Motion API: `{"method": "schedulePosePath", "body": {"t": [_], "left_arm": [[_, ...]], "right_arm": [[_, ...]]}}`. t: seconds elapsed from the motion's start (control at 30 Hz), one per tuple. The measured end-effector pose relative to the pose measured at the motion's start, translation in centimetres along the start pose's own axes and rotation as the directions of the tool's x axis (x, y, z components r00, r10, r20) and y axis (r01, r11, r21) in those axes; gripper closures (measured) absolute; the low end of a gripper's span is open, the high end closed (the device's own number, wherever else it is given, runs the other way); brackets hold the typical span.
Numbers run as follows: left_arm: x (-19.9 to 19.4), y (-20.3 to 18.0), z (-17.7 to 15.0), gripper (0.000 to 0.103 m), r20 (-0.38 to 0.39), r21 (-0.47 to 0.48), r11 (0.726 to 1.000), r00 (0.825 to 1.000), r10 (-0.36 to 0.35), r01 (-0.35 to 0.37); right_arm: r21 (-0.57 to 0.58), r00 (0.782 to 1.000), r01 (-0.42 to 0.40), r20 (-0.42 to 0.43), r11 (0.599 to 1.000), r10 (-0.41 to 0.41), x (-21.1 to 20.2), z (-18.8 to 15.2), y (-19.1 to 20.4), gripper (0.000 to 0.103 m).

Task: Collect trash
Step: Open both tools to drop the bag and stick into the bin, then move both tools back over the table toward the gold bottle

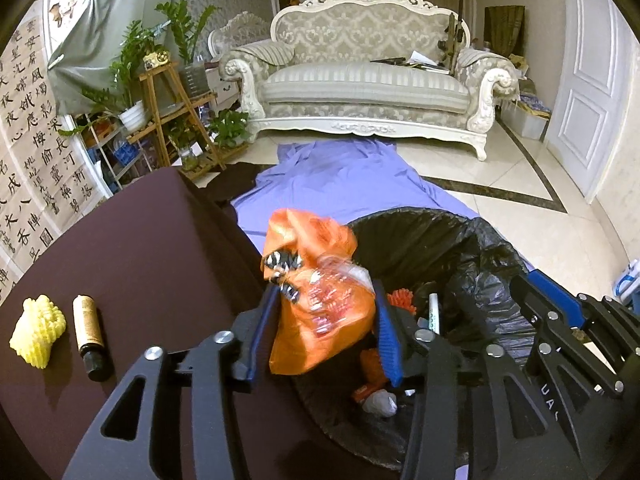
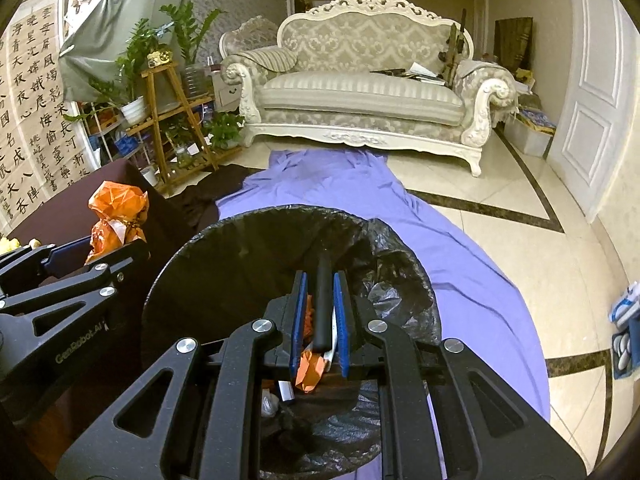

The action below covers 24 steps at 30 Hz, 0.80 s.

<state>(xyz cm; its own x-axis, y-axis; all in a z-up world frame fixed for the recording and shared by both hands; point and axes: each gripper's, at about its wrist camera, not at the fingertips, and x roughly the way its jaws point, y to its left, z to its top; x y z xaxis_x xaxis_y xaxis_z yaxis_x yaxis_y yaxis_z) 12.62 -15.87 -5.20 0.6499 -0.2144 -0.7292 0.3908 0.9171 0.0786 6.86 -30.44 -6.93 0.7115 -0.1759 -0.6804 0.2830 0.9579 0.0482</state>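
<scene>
Left fingers (image 1: 384, 332): 2 blue pads flanking the orange plastic bag (image 1: 320, 304), loosened, probably letting go.
Right gripper (image 2: 320, 320): clamped on a thin black stick (image 2: 323, 300), pads nearly together.
Handling: light, soft, crinkly and a bit slippery by the looks; best pinched at the bunched top, not the slack belly.
Looks: bright orange film, crumpled, red print, clear wrapper stuffed in.
Location: at the table edge, right above the black-lined trash bin (image 2: 192, 248).
Leftovers: yellow foam net (image 1: 38, 330), small brown bottle (image 1: 90, 334) on the dark table (image 1: 152, 248).
</scene>
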Motion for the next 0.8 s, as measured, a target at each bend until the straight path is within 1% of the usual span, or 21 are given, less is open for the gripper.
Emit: {"method": "schedulePosePath", "body": {"t": [0.03,0.07,0.1,0.2,0.23,0.33,0.43,0.53,0.63,0.8], "left_arm": [[0.0,0.0,0.0,0.041,0.001,-0.001,1.000,1.000,-0.001,0.001],[0.0,0.1,0.1,0.039,0.004,-0.001,1.000,1.000,-0.005,0.005],[-0.1,0.1,0.1,0.038,0.008,-0.001,1.000,1.000,-0.004,0.004],[-0.2,0.1,0.1,0.031,0.014,-0.002,1.000,1.000,0.001,-0.001],[-0.2,0.2,0.1,0.031,0.016,-0.004,1.000,1.000,0.003,-0.003],[-0.4,0.4,0.0,0.028,0.022,-0.008,1.000,1.000,0.014,-0.014],[-0.9,0.9,0.0,0.028,0.031,-0.015,1.000,0.999,0.024,-0.023],[-1.4,1.9,-0.2,0.027,0.040,-0.035,0.999,0.999,0.034,-0.033],[-2.0,3.0,-0.7,0.027,0.043,-0.053,0.998,0.998,0.048,-0.046],[-3.3,5.6,-2.1,0.026,0.043,-0.085,0.993,0.995,0.091,-0.087]], "right_arm": [[0.001,1.000,0.005,-0.002,1.000,-0.005,0.1,-0.1,0.0,0.080],[0.003,1.000,0.008,-0.002,1.000,-0.008,0.1,0.0,-0.1,0.074],[0.004,1.000,0.010,-0.002,1.000,-0.010,0.1,0.0,-0.1,0.073],[0.007,1.000,0.020,-0.001,1.000,-0.020,0.0,0.0,-0.1,0.071],[0.009,1.000,0.026,0.002,1.000,-0.026,-0.1,0.0,-0.1,0.067],[0.014,0.999,0.032,0.003,0.999,-0.032,-0.3,0.0,-0.2,0.065],[0.018,0.999,0.036,0.000,0.999,-0.036,-0.6,0.0,-0.2,0.064],[0.018,1.000,0.029,0.004,0.999,-0.029,-0.6,0.0,-0.3,0.058],[0.012,1.000,0.017,0.006,1.000,-0.017,-1.1,0.0,0.3,0.057],[-0.021,1.000,-0.030,0.002,0.999,0.030,-2.1,-0.2,2.9,0.057]]}}
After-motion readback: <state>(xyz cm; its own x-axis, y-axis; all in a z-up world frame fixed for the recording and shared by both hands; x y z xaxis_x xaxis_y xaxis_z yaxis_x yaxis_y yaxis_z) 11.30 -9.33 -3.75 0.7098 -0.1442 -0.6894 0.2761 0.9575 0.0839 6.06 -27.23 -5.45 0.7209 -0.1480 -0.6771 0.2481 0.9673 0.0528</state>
